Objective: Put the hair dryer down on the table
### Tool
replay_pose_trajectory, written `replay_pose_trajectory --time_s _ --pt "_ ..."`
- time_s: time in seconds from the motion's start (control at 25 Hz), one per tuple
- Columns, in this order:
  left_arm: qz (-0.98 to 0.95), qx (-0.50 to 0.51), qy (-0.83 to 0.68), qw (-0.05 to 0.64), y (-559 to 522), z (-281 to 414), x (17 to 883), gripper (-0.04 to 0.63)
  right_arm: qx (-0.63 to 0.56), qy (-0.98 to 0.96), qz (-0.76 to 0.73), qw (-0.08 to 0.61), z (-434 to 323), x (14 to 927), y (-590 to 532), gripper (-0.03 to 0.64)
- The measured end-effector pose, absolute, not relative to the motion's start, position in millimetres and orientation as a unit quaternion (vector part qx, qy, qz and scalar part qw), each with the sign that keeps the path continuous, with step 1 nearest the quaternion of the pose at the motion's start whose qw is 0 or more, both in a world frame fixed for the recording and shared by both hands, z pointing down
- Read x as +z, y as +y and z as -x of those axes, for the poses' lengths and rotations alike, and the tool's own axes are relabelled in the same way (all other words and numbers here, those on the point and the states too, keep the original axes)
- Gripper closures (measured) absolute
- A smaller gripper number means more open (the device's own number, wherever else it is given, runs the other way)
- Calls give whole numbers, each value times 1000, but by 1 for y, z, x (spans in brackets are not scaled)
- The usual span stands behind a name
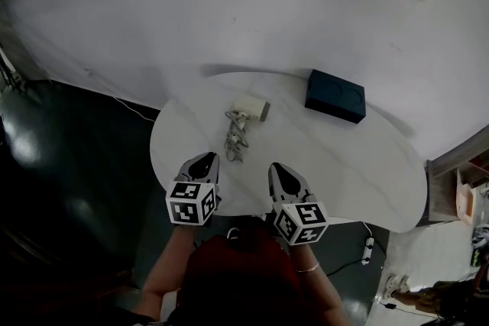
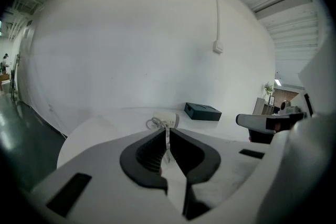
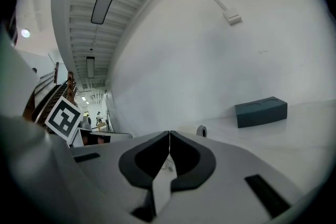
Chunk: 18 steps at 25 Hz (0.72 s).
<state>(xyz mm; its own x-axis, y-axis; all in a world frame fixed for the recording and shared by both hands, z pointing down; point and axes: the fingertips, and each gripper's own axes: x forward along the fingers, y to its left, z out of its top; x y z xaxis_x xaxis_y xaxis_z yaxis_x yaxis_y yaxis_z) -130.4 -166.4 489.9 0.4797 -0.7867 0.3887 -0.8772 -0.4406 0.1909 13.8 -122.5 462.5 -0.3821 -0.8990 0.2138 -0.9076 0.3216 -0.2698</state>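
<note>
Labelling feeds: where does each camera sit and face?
Head view: on the head, steeply down at table, dryer, box; left gripper, right gripper, forearms show.
Left gripper view: on left gripper, along shut jaws toward dryer, box; right gripper at right.
Right gripper view: on right gripper, along shut jaws toward box, wall; left gripper's cube at left.
Shared: dryer and box in all.

No legible words or numbers, coded square markers on left cube (image 1: 191,202), right cube (image 1: 301,222)
</note>
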Motion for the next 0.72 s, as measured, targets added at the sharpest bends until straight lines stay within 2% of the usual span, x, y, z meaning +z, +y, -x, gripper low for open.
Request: replay_pose_trajectory --time_s 0.72 --pt "-846 114 -497 157 -140 139 473 568 136 -817 -561 10 -8 449 -99 601"
